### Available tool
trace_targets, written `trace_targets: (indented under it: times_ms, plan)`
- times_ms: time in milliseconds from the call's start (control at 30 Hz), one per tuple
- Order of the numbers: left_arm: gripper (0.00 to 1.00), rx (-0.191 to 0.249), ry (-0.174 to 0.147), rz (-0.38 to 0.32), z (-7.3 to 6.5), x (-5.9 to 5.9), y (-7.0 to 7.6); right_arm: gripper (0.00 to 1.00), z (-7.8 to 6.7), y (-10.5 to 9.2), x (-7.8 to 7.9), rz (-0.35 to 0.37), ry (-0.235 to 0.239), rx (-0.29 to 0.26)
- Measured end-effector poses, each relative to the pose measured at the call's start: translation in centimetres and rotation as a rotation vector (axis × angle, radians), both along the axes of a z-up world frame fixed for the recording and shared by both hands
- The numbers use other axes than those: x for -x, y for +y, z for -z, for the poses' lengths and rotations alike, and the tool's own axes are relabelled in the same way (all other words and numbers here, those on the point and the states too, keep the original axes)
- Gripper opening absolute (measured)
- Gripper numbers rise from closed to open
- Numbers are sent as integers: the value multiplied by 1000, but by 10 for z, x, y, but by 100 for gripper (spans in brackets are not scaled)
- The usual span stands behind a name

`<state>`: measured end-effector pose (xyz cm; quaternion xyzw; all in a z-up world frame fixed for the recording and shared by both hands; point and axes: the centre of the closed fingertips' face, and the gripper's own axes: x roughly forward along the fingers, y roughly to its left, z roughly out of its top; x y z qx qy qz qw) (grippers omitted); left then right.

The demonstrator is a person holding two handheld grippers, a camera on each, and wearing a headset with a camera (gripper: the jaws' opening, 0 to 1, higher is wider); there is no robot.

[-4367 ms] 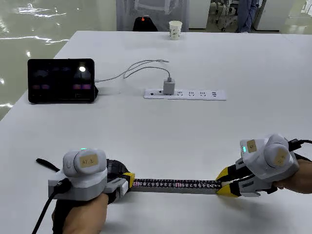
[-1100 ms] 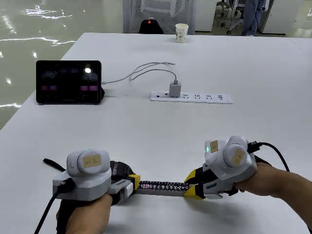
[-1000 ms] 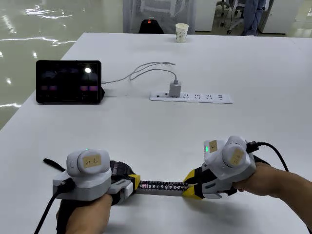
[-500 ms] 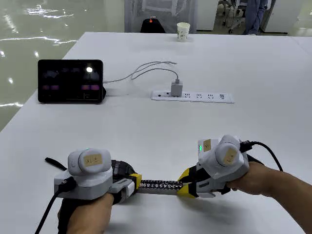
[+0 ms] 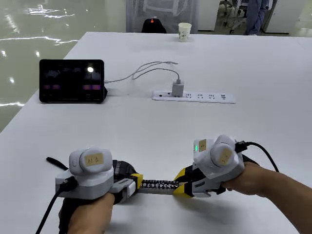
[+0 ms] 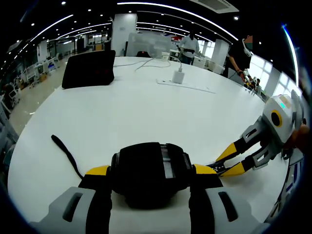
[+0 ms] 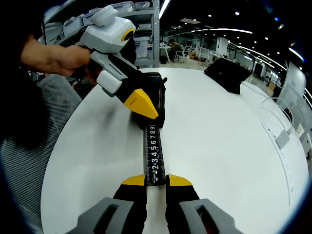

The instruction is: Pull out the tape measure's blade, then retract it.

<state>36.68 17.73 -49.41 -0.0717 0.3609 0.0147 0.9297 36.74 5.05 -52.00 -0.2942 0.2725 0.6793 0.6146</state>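
The tape measure, a black case, sits low and left of centre in the head view, lying on the white table. The left gripper has its jaws closed against the two sides of the case and pins it there. A short run of blade sticks out toward the right, with printed numbers up to about nine showing. The right gripper has its yellow jaws nearly together, pinching the blade's free end between them. The two grippers stand near each other, with little blade spanning the gap.

With so little blade out, this looks like one end of the job: either the pull has barely begun or the return is almost finished. These pictures alone do not settle which. Either way the blade is not yet home in the case, so retraction remains.

The case's black strap trails to the left. Higher up are a dark tablet at upper left, a power strip near centre, and a paper cup at the top edge.
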Motion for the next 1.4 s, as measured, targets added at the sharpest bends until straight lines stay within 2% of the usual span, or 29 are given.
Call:
trace_targets:
  times_ms: [1400]
  plan:
    - [59, 11, 5, 0, 0, 0, 0, 10, 0, 33, 4, -13, -5, -31]
